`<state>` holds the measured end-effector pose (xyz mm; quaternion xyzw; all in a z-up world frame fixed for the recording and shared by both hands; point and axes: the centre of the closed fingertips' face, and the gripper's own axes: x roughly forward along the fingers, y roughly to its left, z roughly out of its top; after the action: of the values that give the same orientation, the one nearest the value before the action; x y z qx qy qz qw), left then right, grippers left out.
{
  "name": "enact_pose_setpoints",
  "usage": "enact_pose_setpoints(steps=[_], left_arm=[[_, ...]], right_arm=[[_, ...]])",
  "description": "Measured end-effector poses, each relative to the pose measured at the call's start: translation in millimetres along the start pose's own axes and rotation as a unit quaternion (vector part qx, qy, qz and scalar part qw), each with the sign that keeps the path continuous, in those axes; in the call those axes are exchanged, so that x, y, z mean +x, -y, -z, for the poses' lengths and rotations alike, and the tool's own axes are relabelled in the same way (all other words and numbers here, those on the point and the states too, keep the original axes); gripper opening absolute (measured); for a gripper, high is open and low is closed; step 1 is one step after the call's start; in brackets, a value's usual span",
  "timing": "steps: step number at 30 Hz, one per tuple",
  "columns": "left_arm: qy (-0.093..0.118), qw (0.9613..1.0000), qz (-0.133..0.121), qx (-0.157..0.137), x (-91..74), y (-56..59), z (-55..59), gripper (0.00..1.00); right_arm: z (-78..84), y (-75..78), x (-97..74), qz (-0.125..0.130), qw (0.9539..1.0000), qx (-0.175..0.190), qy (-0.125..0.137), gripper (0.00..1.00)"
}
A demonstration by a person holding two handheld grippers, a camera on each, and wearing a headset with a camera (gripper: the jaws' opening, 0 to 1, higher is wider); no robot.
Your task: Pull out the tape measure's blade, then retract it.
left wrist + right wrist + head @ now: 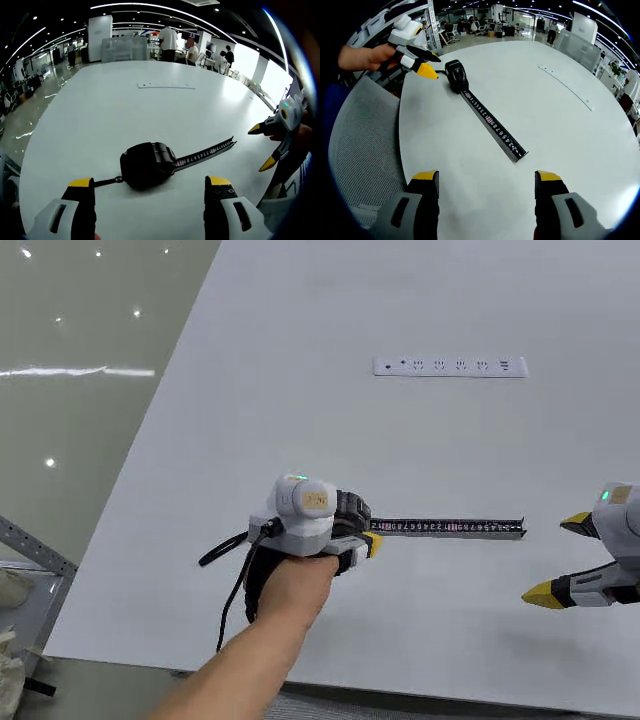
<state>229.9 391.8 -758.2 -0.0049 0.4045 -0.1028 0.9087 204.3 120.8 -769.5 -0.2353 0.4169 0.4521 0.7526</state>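
Note:
A black tape measure (352, 508) lies on the white table (350, 420), its blade (450, 528) drawn out to the right and flat on the surface. In the left gripper view the case (147, 164) sits just ahead of my left gripper (149, 182), whose jaws stand wide apart and grip nothing. My left gripper (360, 530) is right at the case. My right gripper (561, 558) is open, a little past the blade's hooked end (520, 155) and not touching it. The right gripper (486, 175) looks along the blade toward the case (456, 74).
A white power strip (450, 367) lies flat farther back on the table. The tape's black strap (222, 548) trails left of the case. The table's near edge (300, 680) and left edge border a shiny floor. Chairs, shelves and people stand in the background.

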Motion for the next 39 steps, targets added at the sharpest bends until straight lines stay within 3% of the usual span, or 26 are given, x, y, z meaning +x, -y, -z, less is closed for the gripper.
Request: enact_pose_setpoints(steps=[3, 8, 13, 16, 18, 22, 28, 39], left_arm=[[-0.004, 1.0, -0.003, -0.004, 6.0, -1.2, 0.3, 0.87], [-0.002, 0.9998, -0.011, -0.015, 13.6, -2.1, 0.3, 0.86], [0.024, 0.9989, -0.029, -0.028, 18.0, -8.6, -8.6, 0.83], [0.025, 0.9985, -0.031, -0.037, 23.9, -10.2, -9.7, 0.82], [0.021, 0.9985, -0.033, -0.038, 28.5, -10.2, -8.6, 0.82], [0.021, 0.9981, -0.039, -0.043, 33.2, -10.0, -7.3, 0.82], [0.027, 0.9973, -0.042, -0.054, 38.4, -8.3, -7.4, 0.81], [0.026, 0.9961, -0.056, -0.063, 45.6, -13.8, -1.5, 0.78]], right_arm=[[-1.3, 6.4, 4.5, -0.003, 0.9998, -0.02, -0.006, 0.73], [-5.2, 24.6, 12.0, 0.013, 0.9957, -0.09, -0.017, 0.63], [-7.2, 32.9, 22.2, 0.001, 0.9924, -0.121, -0.023, 0.55], [-6.3, 36.1, 28.4, -0.014, 0.9896, -0.14, -0.031, 0.52], [-7.1, 37.9, 31.5, -0.026, 0.9848, -0.169, -0.033, 0.49], [-7.3, 41.8, 36.1, -0.038, 0.9813, -0.184, -0.041, 0.47], [-6.9, 46.5, 40.9, -0.064, 0.9712, -0.223, -0.056, 0.4], [-1.6, 48.8, 52.2, -0.097, 0.96, -0.25, -0.08, 0.32]])
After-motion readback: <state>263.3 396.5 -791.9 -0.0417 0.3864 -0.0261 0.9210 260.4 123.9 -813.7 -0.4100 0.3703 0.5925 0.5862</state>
